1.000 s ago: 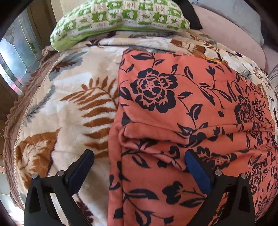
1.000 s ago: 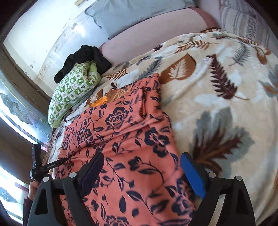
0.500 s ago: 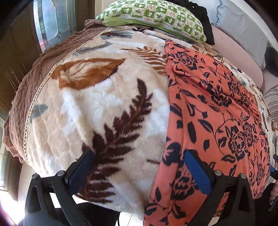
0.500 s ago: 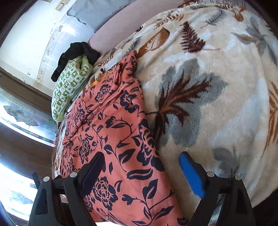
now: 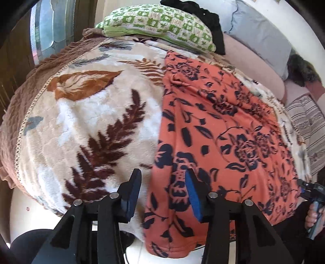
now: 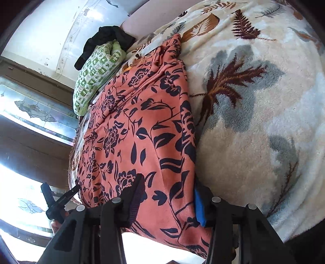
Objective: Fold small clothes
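Observation:
An orange garment with a dark floral print (image 5: 219,126) lies lengthwise on a leaf-patterned blanket (image 5: 85,121), its near end draped over the bed's edge; it also shows in the right wrist view (image 6: 142,130). My left gripper (image 5: 162,190) is half closed around the garment's near left corner, jaws still apart. My right gripper (image 6: 168,195) is half closed around the near right corner, cloth between the pads. Each gripper shows in the other's view: the right one (image 5: 310,195), the left one (image 6: 56,203).
A green-and-white checked pillow (image 5: 158,22) with a black cloth (image 5: 205,18) behind it lies at the bed's far end. A grey pillow (image 5: 262,34) and a striped cushion (image 5: 306,126) sit at the right. A glass window (image 6: 40,113) is at the left.
Both grippers have pulled back to the garment's near end at the bed edge. Their jaws have narrowed from wide open to partly closed around its two corners.

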`<control>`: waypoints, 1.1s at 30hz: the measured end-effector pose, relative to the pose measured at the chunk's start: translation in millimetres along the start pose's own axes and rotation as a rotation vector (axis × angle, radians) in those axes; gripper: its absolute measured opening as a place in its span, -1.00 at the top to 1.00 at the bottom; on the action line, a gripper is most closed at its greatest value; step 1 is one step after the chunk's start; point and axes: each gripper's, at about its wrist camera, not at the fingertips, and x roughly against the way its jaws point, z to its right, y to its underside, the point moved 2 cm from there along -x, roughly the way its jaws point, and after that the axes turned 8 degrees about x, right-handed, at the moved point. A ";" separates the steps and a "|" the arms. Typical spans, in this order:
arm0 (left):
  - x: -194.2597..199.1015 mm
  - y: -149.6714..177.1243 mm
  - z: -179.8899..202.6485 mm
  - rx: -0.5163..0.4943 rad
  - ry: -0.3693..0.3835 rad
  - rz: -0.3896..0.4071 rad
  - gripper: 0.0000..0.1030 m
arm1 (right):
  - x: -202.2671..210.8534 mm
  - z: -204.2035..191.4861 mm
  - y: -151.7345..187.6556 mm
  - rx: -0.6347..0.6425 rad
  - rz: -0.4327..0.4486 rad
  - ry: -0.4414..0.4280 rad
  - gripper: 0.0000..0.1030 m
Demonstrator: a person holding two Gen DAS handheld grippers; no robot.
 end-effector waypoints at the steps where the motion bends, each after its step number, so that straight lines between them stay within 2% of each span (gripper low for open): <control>1: 0.1 -0.6 5.9 -0.017 0.010 0.002 0.04 | -0.3 -1.2 -0.7 0.006 -0.002 -0.005 0.08; 2: -1.9 -0.5 12.6 -0.042 -0.004 0.001 -0.05 | -1.1 -3.3 -0.7 0.015 -0.003 -0.012 0.08; 3: -5.7 0.0 18.3 -0.065 -0.030 -0.001 -0.22 | -1.3 -5.5 -0.5 0.028 -0.003 -0.025 0.08; 5: -14.2 1.5 21.7 -0.082 -0.051 -0.030 -0.23 | -4.2 -12.6 0.8 0.058 -0.013 -0.054 0.08; 7: -21.1 3.0 22.0 -0.074 -0.046 -0.073 -0.21 | -6.7 -21.3 2.7 0.115 -0.015 -0.022 0.09; 8: -19.6 3.8 22.0 -0.079 -0.044 -0.067 -0.16 | -7.7 -23.6 3.5 0.138 -0.016 0.001 0.17; 10: -17.4 5.3 23.0 -0.080 0.010 -0.090 0.40 | -8.9 -22.5 4.1 0.147 -0.017 0.026 0.32; 12: -18.0 6.9 22.5 -0.071 0.030 -0.111 0.56 | -9.0 -20.3 2.9 0.146 -0.016 0.037 0.43; 15: -18.5 5.3 19.6 -0.042 0.046 -0.127 0.58 | -15.9 -18.8 3.0 0.149 -0.043 0.072 0.45; 18: -22.6 4.9 17.0 -0.018 0.049 -0.158 0.36 | -16.6 -18.2 3.5 0.143 -0.048 0.078 0.41; 21: -22.5 5.3 20.0 -0.039 0.043 -0.171 0.34 | -16.5 -21.8 6.1 0.172 -0.052 0.090 0.40; 23: -23.4 4.4 20.9 -0.043 0.033 -0.180 0.46 | -17.4 -29.2 6.4 0.225 -0.055 0.119 0.51; 25: -23.4 2.2 19.8 -0.038 0.051 -0.189 0.72 | -18.6 -35.7 7.0 0.259 -0.058 0.129 0.76; 28: -18.8 -1.5 21.4 -0.042 0.090 -0.186 0.80 | -14.4 -37.4 2.8 0.234 -0.040 0.077 0.81; 33: -1.6 -23.9 30.4 -0.051 0.219 -0.185 0.81 | 3.7 -43.9 -20.9 0.177 0.031 -0.072 0.82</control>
